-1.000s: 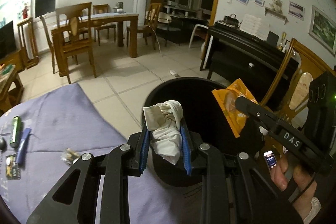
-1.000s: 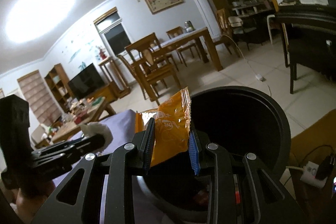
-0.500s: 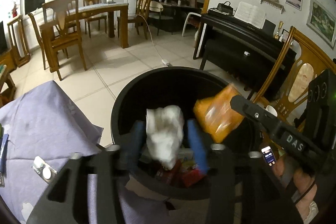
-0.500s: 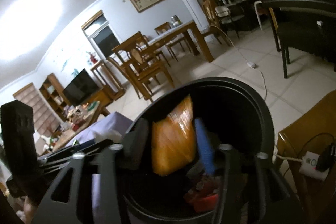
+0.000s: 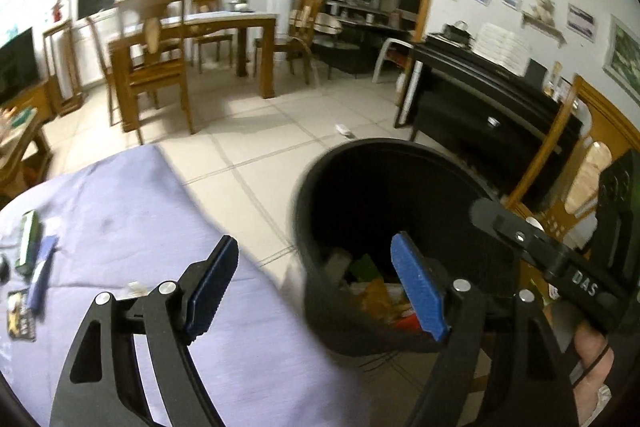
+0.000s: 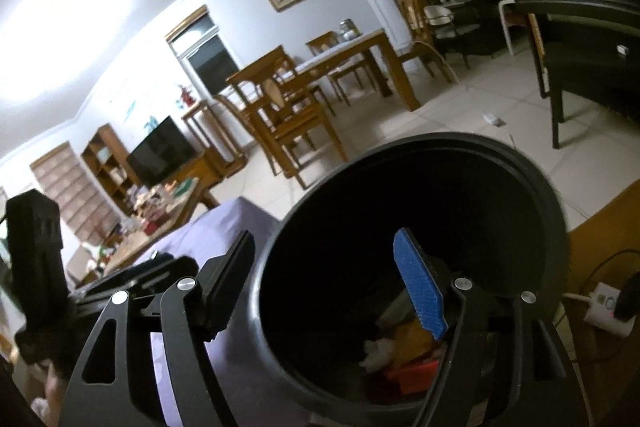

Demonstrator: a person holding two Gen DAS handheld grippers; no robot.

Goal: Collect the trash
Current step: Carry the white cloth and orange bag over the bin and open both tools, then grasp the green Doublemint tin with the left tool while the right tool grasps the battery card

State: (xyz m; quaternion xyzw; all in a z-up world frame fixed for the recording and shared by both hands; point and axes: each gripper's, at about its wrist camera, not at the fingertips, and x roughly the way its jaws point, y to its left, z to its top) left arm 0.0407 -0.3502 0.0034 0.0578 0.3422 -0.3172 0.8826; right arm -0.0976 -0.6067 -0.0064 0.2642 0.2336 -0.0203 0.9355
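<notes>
Drop step. Left claw [image 5: 316, 283] and right claw [image 6: 334, 281] both opening, nothing between jaws. Trash [image 5: 376, 295] in black bin [image 5: 304, 211]. Next: grab small bits [image 5: 30, 243] at bench [image 5: 132, 219] left edge.

**Two wrist views over one bin**

Both fisheye cameras look forward and downward at the black trash bin [image 5: 384, 187] [image 6: 420, 187] from close above its near rim. The left view sits left of it, over the purple cloth [image 5: 132, 219]; both share the dining table [image 5: 224, 23] [image 6: 356, 51] beyond.
</notes>
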